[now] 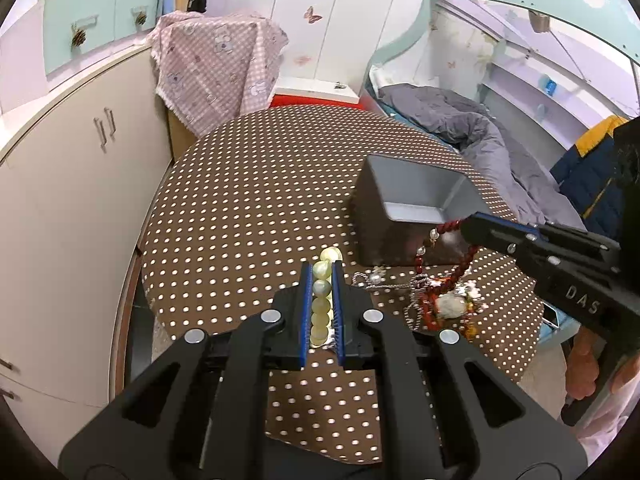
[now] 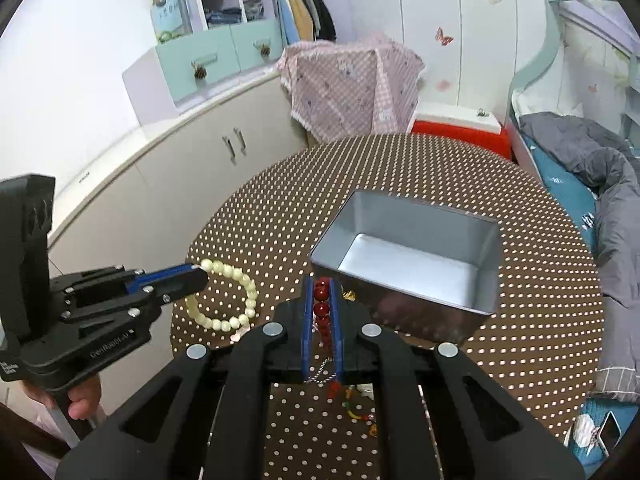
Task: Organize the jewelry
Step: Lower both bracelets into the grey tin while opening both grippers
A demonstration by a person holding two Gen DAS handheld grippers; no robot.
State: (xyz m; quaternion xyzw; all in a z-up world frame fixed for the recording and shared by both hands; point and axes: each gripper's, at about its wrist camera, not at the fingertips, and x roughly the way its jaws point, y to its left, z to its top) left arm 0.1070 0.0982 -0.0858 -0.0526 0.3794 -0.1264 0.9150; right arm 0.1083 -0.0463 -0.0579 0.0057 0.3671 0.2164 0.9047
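Both claws are gripping: left claw (image 1: 321, 280) is pinching the pale bead bracelet (image 2: 224, 300) above the counter (image 1: 248, 200), right claw (image 2: 321, 300) is clamping the red bead strand (image 2: 321, 309) beside the tin (image 2: 404, 256). Light, floppy, slippery stuff, so pinching across the beads is probably working best.

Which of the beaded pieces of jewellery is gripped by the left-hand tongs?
The pale yellow-green beaded bracelet, clamped by the left tongs. The dark red beaded strand sits in the right tongs beside the silver metal box.
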